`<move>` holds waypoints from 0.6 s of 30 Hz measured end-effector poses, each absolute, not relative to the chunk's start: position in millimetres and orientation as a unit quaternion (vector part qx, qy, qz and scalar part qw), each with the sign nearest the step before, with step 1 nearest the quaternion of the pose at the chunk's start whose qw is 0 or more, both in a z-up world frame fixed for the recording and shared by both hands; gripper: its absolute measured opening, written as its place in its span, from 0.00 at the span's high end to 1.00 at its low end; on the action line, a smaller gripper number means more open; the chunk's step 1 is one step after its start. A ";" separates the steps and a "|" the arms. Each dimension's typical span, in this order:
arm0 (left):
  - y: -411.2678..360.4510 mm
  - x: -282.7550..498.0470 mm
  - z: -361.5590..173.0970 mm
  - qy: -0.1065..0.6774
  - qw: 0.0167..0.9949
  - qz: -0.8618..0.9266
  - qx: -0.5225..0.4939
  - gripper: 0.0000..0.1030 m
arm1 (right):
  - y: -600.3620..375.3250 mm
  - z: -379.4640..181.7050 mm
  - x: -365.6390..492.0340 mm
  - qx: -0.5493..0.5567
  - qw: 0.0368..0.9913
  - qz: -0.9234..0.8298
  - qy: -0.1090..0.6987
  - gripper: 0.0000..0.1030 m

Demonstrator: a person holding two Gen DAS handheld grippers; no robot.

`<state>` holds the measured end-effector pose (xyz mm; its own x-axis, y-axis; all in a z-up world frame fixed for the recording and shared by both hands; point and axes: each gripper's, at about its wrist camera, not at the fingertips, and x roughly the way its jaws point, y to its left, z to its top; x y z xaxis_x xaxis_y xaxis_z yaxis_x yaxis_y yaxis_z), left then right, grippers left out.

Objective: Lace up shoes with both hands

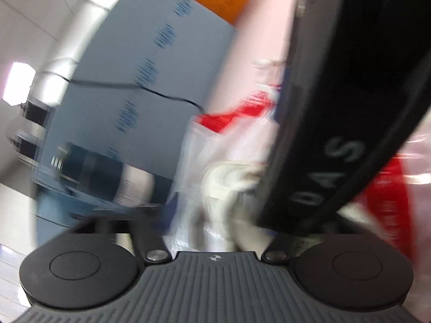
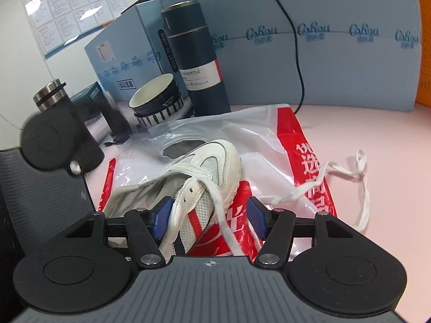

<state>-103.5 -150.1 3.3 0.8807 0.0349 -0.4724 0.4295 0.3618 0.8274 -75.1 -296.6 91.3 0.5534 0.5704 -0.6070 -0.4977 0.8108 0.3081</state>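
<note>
Since the left wrist view is all motion blur, I can't tell how the left tongs stand; a black strap (image 1: pixel 331 123) fills the right side, with a smear of white shoe (image 1: pixel 229 183) behind it. Right wrist view is clear: right tongs (image 2: pixel 210 215) are spread wide, holding nothing, straddling the shoe (image 2: pixel 194 185) on a bag (image 2: pixel 285 134) on the pink table (image 2: pixel 377 123). The lace (image 2: pixel 223 215) runs between the pads, so I'd pinch near its free end, then steady the eyelet side.
</note>
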 end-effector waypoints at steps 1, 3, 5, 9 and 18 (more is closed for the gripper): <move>-148.9 -102.1 2.8 0.214 0.794 -0.135 0.552 0.35 | -296.2 91.3 -75.2 0.050 0.880 0.304 0.362 0.45; -147.0 -99.7 1.6 0.219 0.788 -0.154 0.554 0.39 | -295.6 91.4 -74.8 0.048 0.880 0.304 0.362 0.45; -146.6 -100.4 -0.2 0.215 0.785 -0.158 0.559 0.39 | -295.8 91.1 -75.0 0.048 0.879 0.306 0.362 0.45; -144.7 -101.6 -0.6 0.221 0.788 -0.168 0.549 0.87 | -296.1 91.0 -75.0 0.048 0.881 0.304 0.360 0.43; -139.2 -107.8 8.0 0.246 0.811 -0.170 0.502 0.98 | -294.3 90.8 -75.8 0.033 0.882 0.305 0.357 0.41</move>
